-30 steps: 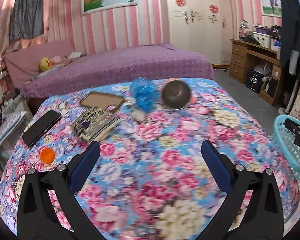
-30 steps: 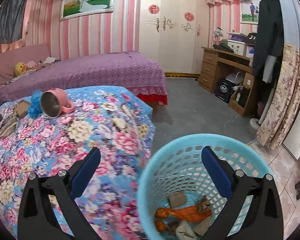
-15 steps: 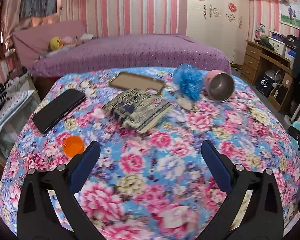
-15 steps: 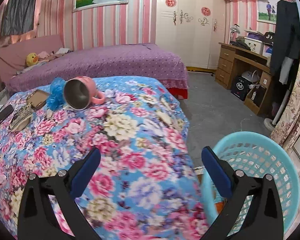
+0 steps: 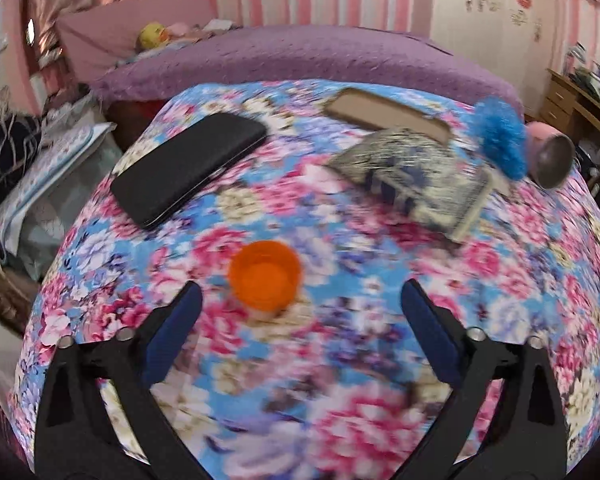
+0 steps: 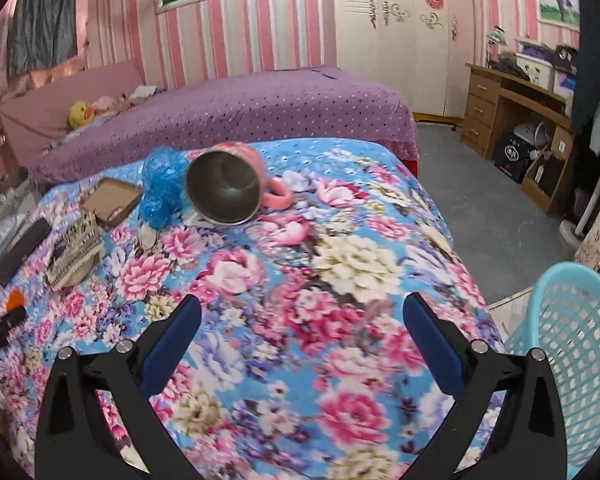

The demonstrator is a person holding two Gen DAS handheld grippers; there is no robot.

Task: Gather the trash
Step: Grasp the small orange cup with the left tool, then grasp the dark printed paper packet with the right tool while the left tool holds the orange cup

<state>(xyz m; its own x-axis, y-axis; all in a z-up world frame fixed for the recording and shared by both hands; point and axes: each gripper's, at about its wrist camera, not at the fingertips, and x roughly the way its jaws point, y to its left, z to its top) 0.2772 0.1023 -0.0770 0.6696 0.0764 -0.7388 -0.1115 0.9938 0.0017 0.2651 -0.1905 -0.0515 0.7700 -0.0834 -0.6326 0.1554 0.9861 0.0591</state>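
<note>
A small orange cup (image 5: 265, 275) stands on the floral tablecloth (image 5: 340, 360), just ahead of my left gripper (image 5: 300, 306) and a little left of its middle. The left gripper is open and empty. My right gripper (image 6: 302, 314) is open and empty above the tablecloth (image 6: 340, 280). The light blue mesh basket (image 6: 572, 344) stands on the floor at the right of the table in the right wrist view. The orange cup (image 6: 15, 299) shows at the far left edge there, next to the left gripper's tip.
On the table lie a black case (image 5: 188, 168), a patterned pouch (image 5: 416, 176), a brown box lid (image 5: 384, 116), a blue puff (image 5: 500, 140) and a pink mug on its side (image 6: 228, 186). A purple bed (image 6: 240, 108) stands behind, a wooden desk (image 6: 512, 108) at right.
My left gripper has swung left and down toward the orange cup, which is now close ahead. My right gripper has moved away from the basket and over the table.
</note>
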